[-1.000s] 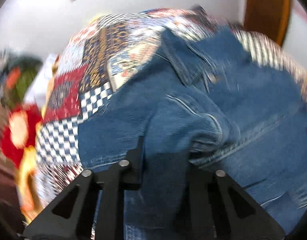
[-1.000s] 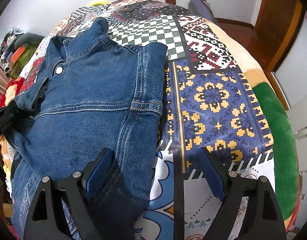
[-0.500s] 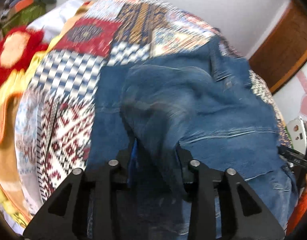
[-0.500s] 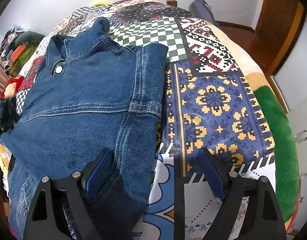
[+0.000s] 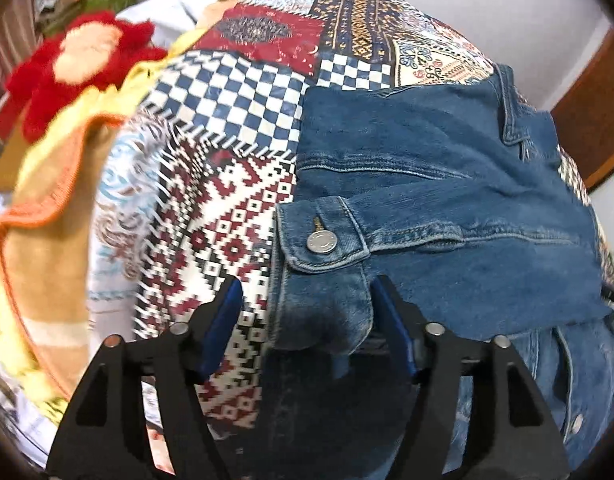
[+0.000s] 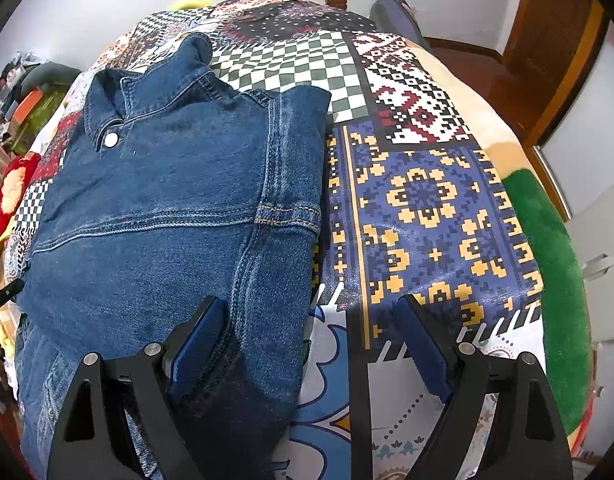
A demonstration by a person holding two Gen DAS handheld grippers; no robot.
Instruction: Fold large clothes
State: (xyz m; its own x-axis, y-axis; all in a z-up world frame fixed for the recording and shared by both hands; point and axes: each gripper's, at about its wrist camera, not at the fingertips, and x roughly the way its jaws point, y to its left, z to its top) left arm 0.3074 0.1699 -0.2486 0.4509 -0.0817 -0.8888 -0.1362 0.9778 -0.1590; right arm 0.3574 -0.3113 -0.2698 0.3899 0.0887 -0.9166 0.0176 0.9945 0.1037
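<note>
While the left gripper (image 5: 303, 304) opens, its jaws letting go the buttoned cuff (image 5: 323, 240), the denim jacket (image 6: 167, 216) lies folded on the patchwork bedspread (image 6: 423, 200); right gripper (image 6: 311, 336) gapes empty over the jacket's edge, probably awaiting the next fold.

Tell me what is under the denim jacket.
The denim jacket lies on a patchwork bedcover, whose checked and patterned squares show around it. The folded-in sleeve cuff rests on top of the jacket. What lies under its middle is covered.
</note>
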